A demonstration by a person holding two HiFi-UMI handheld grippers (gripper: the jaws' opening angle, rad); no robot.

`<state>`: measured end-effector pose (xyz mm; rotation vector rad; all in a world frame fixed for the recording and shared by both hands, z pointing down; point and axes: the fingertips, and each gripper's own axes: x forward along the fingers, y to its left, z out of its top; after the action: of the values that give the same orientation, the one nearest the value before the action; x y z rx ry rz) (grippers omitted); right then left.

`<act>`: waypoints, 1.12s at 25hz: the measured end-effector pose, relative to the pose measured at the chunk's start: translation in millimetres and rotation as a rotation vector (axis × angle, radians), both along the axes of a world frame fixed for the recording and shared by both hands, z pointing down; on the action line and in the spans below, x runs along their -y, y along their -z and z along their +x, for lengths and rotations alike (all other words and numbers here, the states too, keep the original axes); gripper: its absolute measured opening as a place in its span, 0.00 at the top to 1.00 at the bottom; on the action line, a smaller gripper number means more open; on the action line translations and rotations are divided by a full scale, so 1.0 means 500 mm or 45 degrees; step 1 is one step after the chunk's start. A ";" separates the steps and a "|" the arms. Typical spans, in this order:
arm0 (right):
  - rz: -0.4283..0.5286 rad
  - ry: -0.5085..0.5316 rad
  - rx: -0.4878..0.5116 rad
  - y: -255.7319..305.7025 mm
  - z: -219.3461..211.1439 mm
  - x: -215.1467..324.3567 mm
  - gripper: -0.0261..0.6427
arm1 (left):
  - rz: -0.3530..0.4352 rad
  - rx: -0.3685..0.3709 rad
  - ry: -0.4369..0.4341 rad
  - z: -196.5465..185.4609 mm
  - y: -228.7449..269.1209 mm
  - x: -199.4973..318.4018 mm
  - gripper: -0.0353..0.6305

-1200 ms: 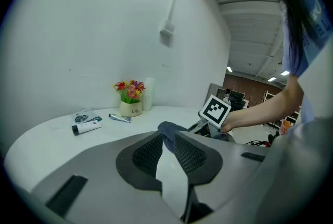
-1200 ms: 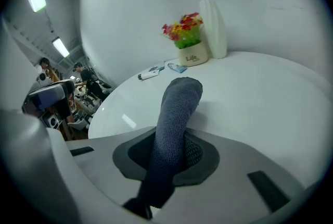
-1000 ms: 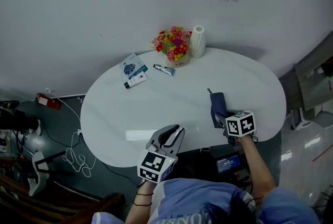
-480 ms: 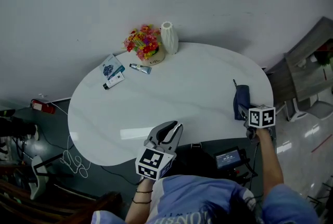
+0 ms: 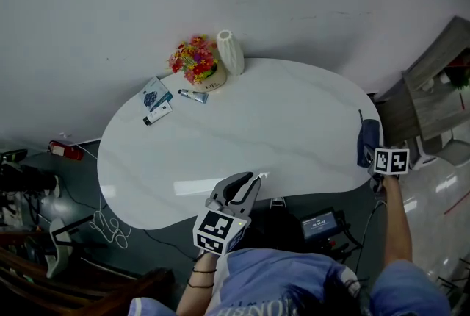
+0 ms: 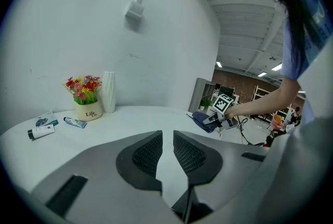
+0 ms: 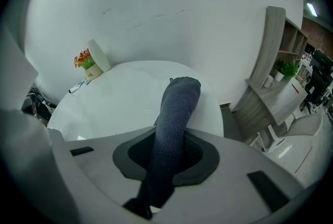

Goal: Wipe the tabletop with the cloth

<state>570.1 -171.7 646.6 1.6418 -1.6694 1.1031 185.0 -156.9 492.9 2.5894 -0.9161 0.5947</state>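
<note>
While my left gripper (image 5: 253,178) hangs over the near edge of the tabletop (image 5: 279,123), just where it was a second ago, its jaws stand only a narrow gap apart with nothing between them. All the work is on the other side. My right gripper (image 5: 371,154) is clamped on the dark blue cloth (image 5: 367,139), and in the last second it has carried that cloth from the near middle of the table out to the right-hand end, so I judge one long stroke along the front of the table is about finished. In the right gripper view the cloth (image 7: 177,113) runs up from between the jaws and flops forward, its free end draped toward the table surface ahead of the gripper (image 7: 169,152). Farther off, the middle and back of the table look not yet wiped. At the far left edge sit the flower pot (image 5: 197,65), white vase (image 5: 230,52), small tube (image 5: 192,95) and packet (image 5: 154,96), well apart from the cloth.
</note>
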 end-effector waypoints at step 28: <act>0.178 0.510 0.192 0.115 -0.706 -0.010 0.86 | 0.043 0.010 0.347 -0.470 0.012 -0.169 0.85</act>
<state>217.3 -166.6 589.2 1.2465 -2.0999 0.9436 -50.1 -72.3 486.8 2.4326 -1.2640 0.5175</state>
